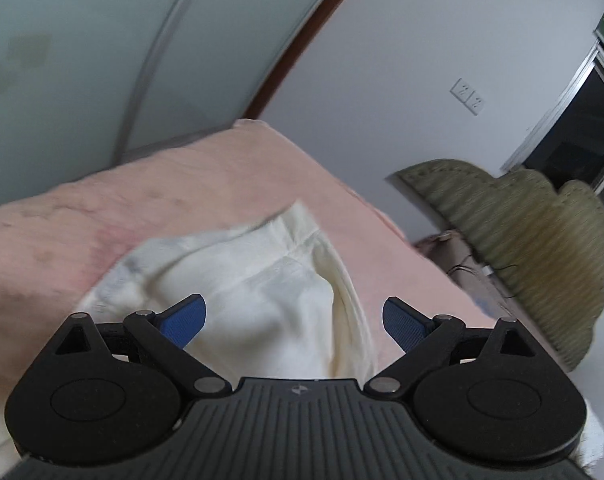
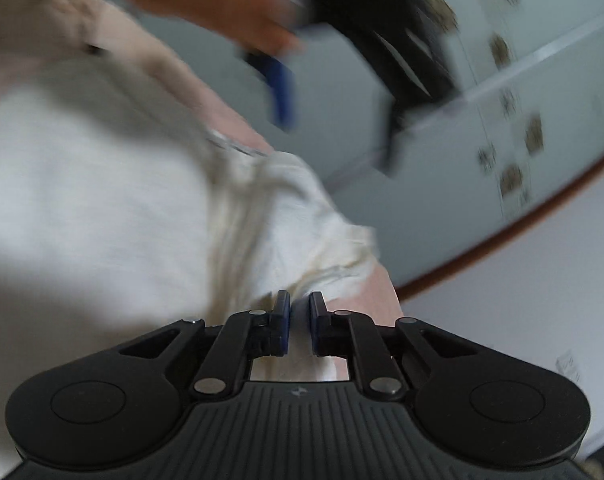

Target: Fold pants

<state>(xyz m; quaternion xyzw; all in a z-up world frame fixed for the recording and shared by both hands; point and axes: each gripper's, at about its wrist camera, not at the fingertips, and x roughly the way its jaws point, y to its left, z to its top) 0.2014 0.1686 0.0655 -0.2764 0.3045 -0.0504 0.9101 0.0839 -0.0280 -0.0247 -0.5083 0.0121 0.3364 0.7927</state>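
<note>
Cream-white pants lie bunched on a pink bed sheet. My left gripper is open and empty, its blue pads spread wide just above the pants. In the right wrist view my right gripper is shut on a fold of the pants, with cloth pinched between the blue pads. The left gripper shows there, blurred, at the top with the person's hand.
A frosted glass sliding door stands behind the bed. A white wall with switches is to the right. An olive scalloped cushion sits beside the bed on the right, next to a dark doorway.
</note>
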